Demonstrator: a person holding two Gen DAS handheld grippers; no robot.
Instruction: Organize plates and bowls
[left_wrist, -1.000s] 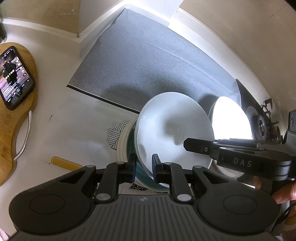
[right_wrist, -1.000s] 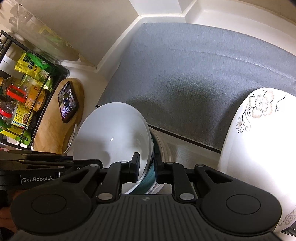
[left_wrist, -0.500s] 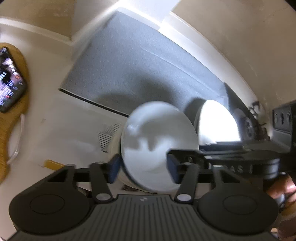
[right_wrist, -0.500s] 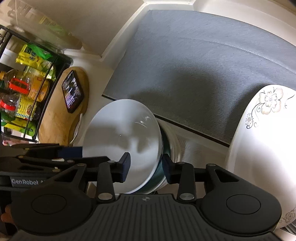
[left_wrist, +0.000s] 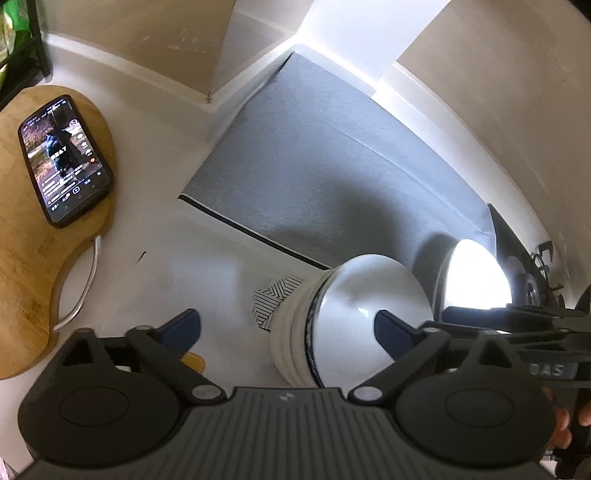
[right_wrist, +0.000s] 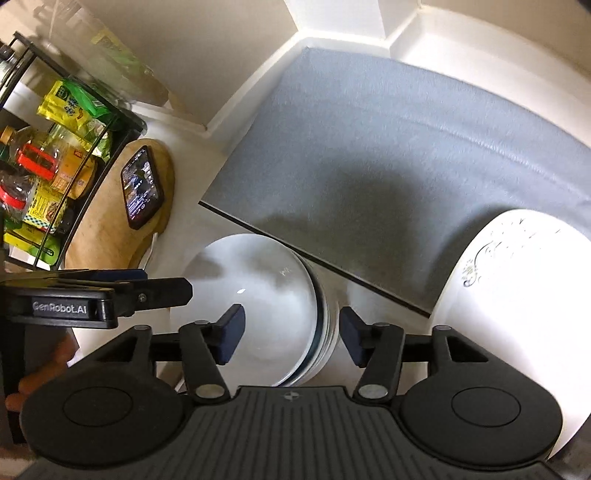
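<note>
A stack of bowls (left_wrist: 354, 325) stands on the white counter, with a plain white bowl (right_wrist: 258, 299) on top and a blue-rimmed one under it. My left gripper (left_wrist: 288, 332) is open wide and empty, its fingers to either side of the stack's near edge. My right gripper (right_wrist: 291, 336) is open and empty, its fingers straddling the stack's rim. A large white plate with a flower pattern (right_wrist: 517, 295) lies to the right of the stack; it also shows, glaring white, in the left wrist view (left_wrist: 476, 273).
A grey mat (left_wrist: 332, 162) covers the counter behind the bowls. A wooden board (left_wrist: 40, 258) with a phone (left_wrist: 62, 158) on it lies at the left. A black wire rack of food packets (right_wrist: 40, 155) stands far left. A stove burner (left_wrist: 535, 280) is at the right.
Both grippers have let go of the white bowl's rim and opened wide. The bowl now rests on the stack. The left gripper has drawn back and to the left.
</note>
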